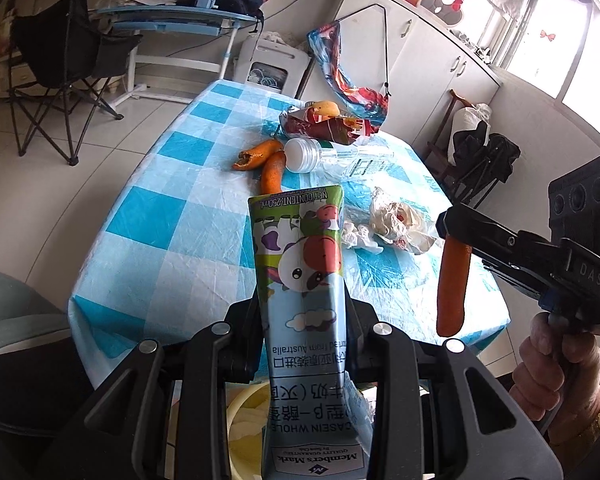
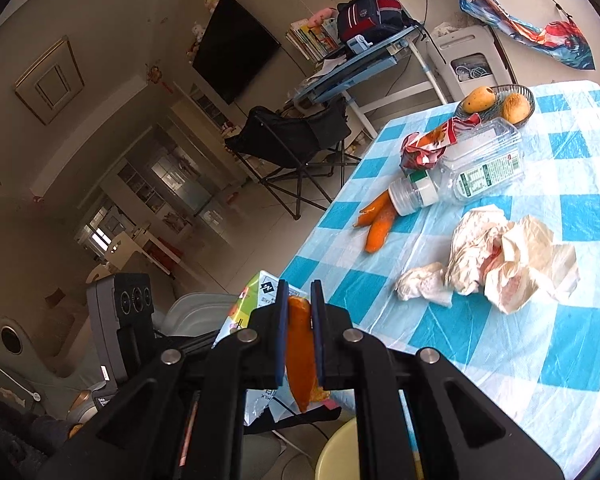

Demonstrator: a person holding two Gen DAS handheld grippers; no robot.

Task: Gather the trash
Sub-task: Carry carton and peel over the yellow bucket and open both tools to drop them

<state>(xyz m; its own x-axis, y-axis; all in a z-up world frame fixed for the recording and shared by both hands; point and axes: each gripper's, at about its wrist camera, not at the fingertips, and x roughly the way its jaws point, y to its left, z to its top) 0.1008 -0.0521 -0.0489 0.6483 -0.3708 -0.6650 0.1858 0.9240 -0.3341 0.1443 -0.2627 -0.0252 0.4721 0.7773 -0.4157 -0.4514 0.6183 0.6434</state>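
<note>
Where the checked tablecloth [image 2: 500, 344] ends, seemingly tiled floor [image 1: 112, 136] begins.

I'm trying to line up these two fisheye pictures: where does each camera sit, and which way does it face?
Left wrist: sits behind the left tongs, which grip a milk carton; faces along the checked table toward the cabinets; the right hand shows.
Right wrist: sits behind the right tongs, shut on an orange peel; faces across the table toward the TV wall; a yellow bin below.
Shared: plastic bottle, crumpled paper, both peels, carton.
</note>
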